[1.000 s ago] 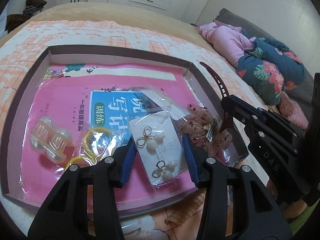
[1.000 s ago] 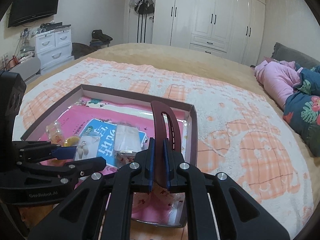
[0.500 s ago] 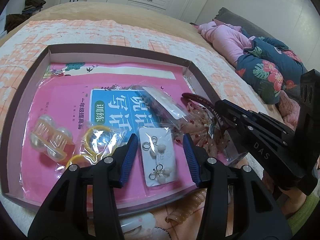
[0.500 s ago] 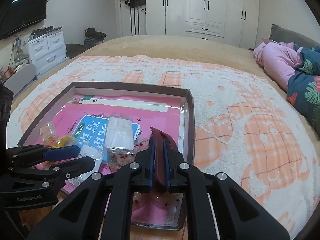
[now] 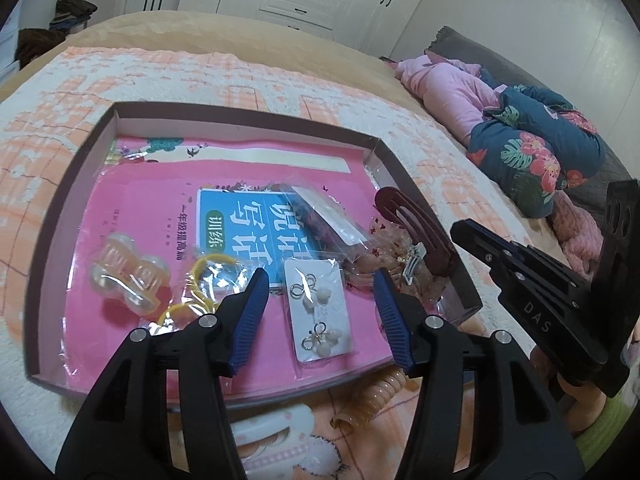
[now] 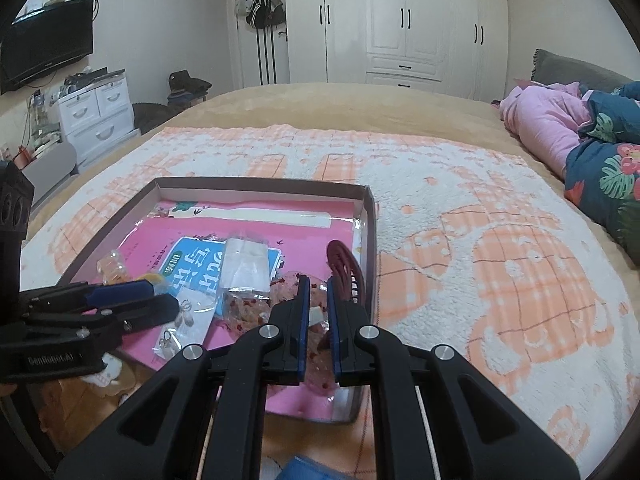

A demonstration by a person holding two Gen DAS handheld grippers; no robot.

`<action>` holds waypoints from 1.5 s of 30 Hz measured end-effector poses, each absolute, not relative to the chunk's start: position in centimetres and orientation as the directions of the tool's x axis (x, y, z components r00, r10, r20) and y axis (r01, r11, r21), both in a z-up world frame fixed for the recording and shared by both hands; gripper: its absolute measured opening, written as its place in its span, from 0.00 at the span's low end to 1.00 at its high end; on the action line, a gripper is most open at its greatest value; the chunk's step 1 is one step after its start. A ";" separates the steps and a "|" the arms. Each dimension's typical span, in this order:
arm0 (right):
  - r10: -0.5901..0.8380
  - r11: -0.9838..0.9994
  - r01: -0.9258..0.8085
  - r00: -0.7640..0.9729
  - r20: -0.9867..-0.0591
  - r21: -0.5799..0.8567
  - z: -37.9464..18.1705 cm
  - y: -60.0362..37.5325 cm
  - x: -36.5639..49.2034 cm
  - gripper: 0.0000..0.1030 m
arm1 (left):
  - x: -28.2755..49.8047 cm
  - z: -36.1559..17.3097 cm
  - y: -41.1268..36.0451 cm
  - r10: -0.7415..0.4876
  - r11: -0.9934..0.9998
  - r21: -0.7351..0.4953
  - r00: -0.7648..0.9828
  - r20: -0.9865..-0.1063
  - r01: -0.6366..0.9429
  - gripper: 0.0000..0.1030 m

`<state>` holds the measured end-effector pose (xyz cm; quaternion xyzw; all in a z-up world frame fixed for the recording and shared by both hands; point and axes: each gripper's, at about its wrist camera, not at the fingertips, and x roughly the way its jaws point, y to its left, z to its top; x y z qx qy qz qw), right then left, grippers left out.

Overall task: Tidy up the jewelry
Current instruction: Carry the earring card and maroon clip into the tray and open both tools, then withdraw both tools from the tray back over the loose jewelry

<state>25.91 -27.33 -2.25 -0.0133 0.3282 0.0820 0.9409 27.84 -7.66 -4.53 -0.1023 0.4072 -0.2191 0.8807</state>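
Note:
A white card with two bow earrings (image 5: 320, 316) lies flat on the pink book (image 5: 160, 208) inside the shallow brown tray (image 5: 240, 114). My left gripper (image 5: 320, 308) straddles the card with its jaws opening, and the blue pads do not touch it. In the right wrist view the card (image 6: 188, 316) lies just past the left gripper (image 6: 164, 298). My right gripper (image 6: 317, 280) is shut on the base of a dark red hair clip (image 6: 344, 268). The hair clip (image 5: 412, 232) leans over the tray's right wall, with the right gripper (image 5: 460, 236) beside it.
In the tray lie a clear hair claw (image 5: 128, 276), bagged yellow hair ties (image 5: 208, 284), a clear bag with a white card (image 5: 324, 216) and a pink speckled bag (image 5: 392, 256). An amber spiral tie (image 5: 372, 396) and a white clip (image 5: 272, 436) lie outside. Clothes (image 5: 520, 128) are piled at the right.
The earring card has dropped from the left jaws onto the book, and those jaws have spread. The right gripper has lowered the red clip into the tray's right side.

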 end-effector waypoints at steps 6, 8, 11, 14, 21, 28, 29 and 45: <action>0.141 0.987 -0.157 0.778 -0.612 0.028 -1.8 -27.7 24.3 0.11 | 26.7 -3.5 -6.8 -0.462 0.887 -0.355 0.597 -0.656 0.296 0.47; 0.143 0.987 -0.156 0.782 -0.607 0.032 -1.6 -27.8 23.8 0.14 | 26.3 -3.1 -6.5 -0.458 0.889 -0.353 0.605 -0.652 0.292 0.47; 0.141 0.988 -0.153 0.791 -0.595 0.030 -1.0 -27.9 22.8 0.19 | 25.8 -2.6 -6.2 -0.458 0.888 -0.356 0.612 -0.644 0.289 0.50; 0.141 0.987 -0.156 0.799 -0.584 0.025 -0.5 -27.8 22.1 0.26 | 25.0 -2.1 -6.2 -0.454 0.890 -0.349 0.621 -0.639 0.292 0.53; 0.146 0.986 -0.169 0.825 -0.546 0.009 1.1 -27.6 19.6 0.54 | 22.9 -0.5 -5.6 -0.441 0.896 -0.342 0.657 -0.612 0.283 0.73; 0.152 0.985 -0.174 0.858 -0.490 0.001 2.9 -28.1 16.9 0.76 | 20.9 1.4 -4.6 -0.424 0.901 -0.344 0.694 -0.582 0.262 0.89; 0.154 0.985 -0.175 0.859 -0.488 0.004 3.1 -28.1 16.7 0.77 | 20.6 1.7 -4.4 -0.420 0.903 -0.343 0.700 -0.577 0.259 0.89; 0.189 0.979 -0.203 0.870 -0.454 0.019 5.2 -28.4 12.6 0.80 | 16.5 3.8 -1.5 -0.371 0.920 -0.324 0.752 -0.544 0.220 0.89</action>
